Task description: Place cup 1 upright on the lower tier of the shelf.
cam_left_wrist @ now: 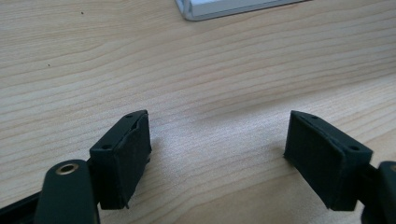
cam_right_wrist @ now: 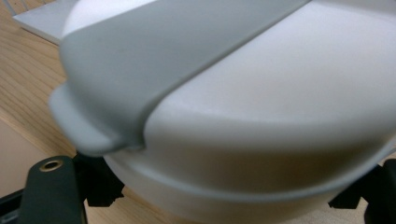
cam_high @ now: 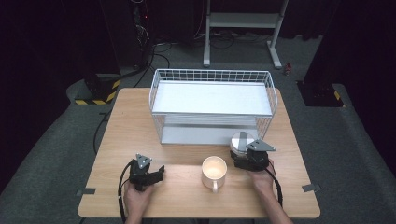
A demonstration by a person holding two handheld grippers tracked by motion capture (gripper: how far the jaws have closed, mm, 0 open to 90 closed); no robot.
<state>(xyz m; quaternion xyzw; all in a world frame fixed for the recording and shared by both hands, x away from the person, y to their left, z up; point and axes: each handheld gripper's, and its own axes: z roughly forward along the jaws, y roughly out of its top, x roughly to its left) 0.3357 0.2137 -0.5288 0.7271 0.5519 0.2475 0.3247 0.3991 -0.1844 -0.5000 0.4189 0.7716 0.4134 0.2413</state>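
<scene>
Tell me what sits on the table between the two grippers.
In the high view, a cream mug stands between the left gripper and the right gripper, its handle pointing toward the person.

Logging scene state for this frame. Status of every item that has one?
left tongs: open, nothing between the jaws, low over bare table.
right tongs: jaws on either side of the lidded container, closure unclear.
lidded container: lid on, grey band across the top, standing on the table.
mug: upright, looks empty, handle toward the person.
wire basket: upright, holds a two-level white shelf.
</scene>
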